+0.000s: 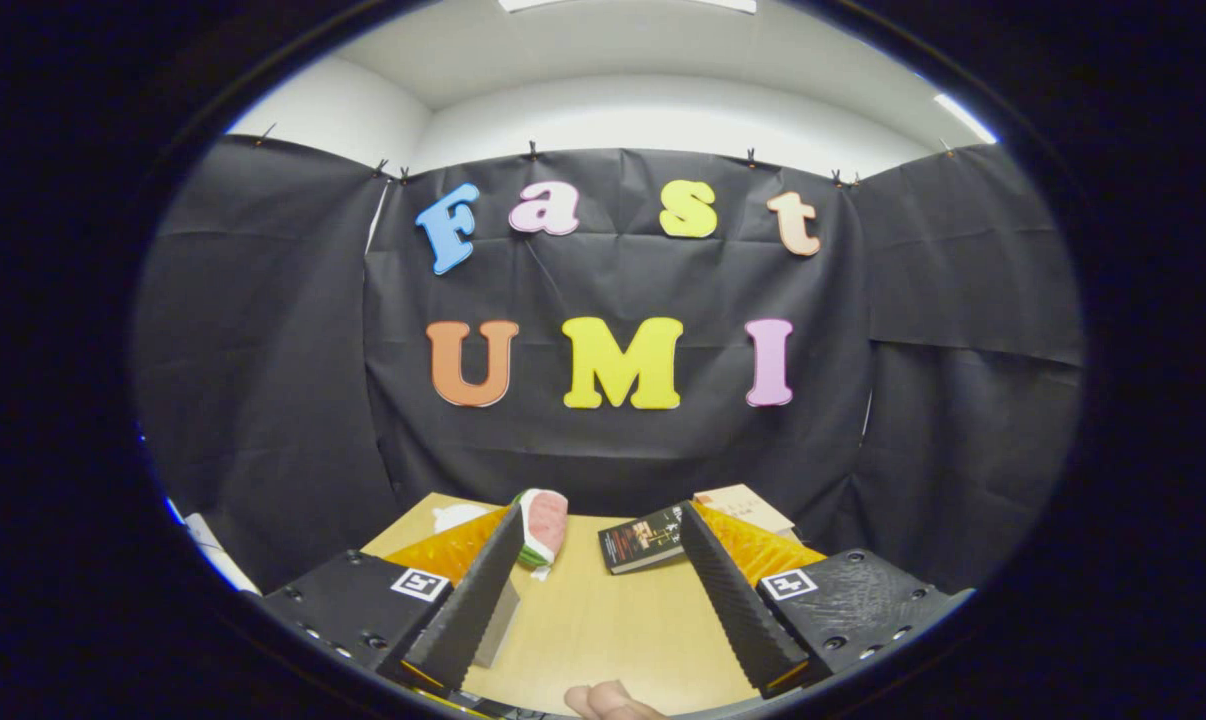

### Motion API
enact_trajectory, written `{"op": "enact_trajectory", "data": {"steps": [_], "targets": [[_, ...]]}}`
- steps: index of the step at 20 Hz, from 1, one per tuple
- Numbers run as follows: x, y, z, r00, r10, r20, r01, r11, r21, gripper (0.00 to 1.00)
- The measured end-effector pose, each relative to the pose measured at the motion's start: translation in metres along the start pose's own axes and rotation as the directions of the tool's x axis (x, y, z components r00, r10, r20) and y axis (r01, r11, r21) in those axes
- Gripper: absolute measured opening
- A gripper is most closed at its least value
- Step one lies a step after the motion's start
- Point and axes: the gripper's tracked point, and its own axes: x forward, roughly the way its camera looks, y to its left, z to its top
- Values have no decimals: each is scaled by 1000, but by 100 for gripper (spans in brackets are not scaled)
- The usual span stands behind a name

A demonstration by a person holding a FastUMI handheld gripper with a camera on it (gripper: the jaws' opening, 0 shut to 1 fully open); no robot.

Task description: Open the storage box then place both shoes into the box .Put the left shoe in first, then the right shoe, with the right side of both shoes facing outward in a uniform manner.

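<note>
Gripper (603, 560) held level above a wooden counter (603, 630), its fingers spread wide with nothing between them, as if poised before a reach. Just beyond the left fingertip lies a pink-and-white shoe (544, 527); beyond the right, a dark book (643, 538) and a tan box (745, 507), possibly the storage box.

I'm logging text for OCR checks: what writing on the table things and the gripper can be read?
Dark book: cover print too small to read.
Tan book: print blurred, unreadable.
Gripper, open over the table: square code markers, no words.
</note>
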Motion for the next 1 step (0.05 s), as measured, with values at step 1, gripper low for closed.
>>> {"op": "enact_trajectory", "data": {"steps": [1], "targets": [[2,0,-1,1000,-3,-3,3,1000,0,97]]}}
